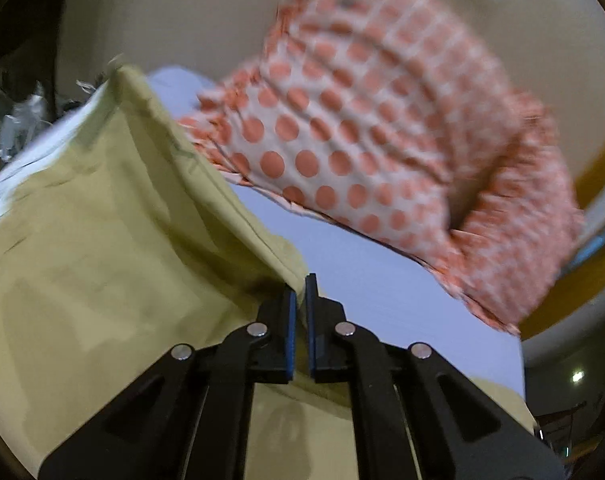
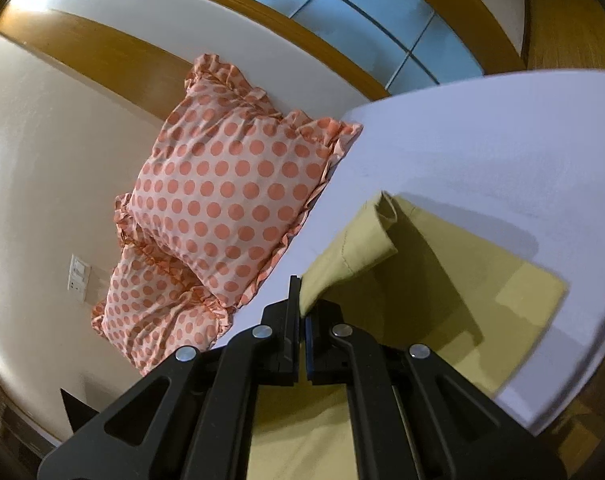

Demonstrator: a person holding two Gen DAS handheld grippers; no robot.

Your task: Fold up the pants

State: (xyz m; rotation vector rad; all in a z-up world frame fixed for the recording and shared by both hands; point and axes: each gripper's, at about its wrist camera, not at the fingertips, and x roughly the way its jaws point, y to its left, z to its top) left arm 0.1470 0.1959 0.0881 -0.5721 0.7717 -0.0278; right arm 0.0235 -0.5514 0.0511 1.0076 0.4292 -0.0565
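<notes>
Left wrist view: our left tongs [image 1: 299, 296] pinch the pants [image 1: 102, 240]; right tongs [image 2: 301, 300] likewise. We should lift evenly, keeping the edge taut above the bed [image 2: 482, 152].

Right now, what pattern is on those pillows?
The pillows have coral-orange polka dots on white, clearest in the right wrist view.

Your left-wrist view smeared the polka-dot pillow [image 1: 382, 140] w/ motion blur. Pants [image 2: 442, 280] ran off the near edge in both views, partly hidden behind your gripper arms.
</notes>
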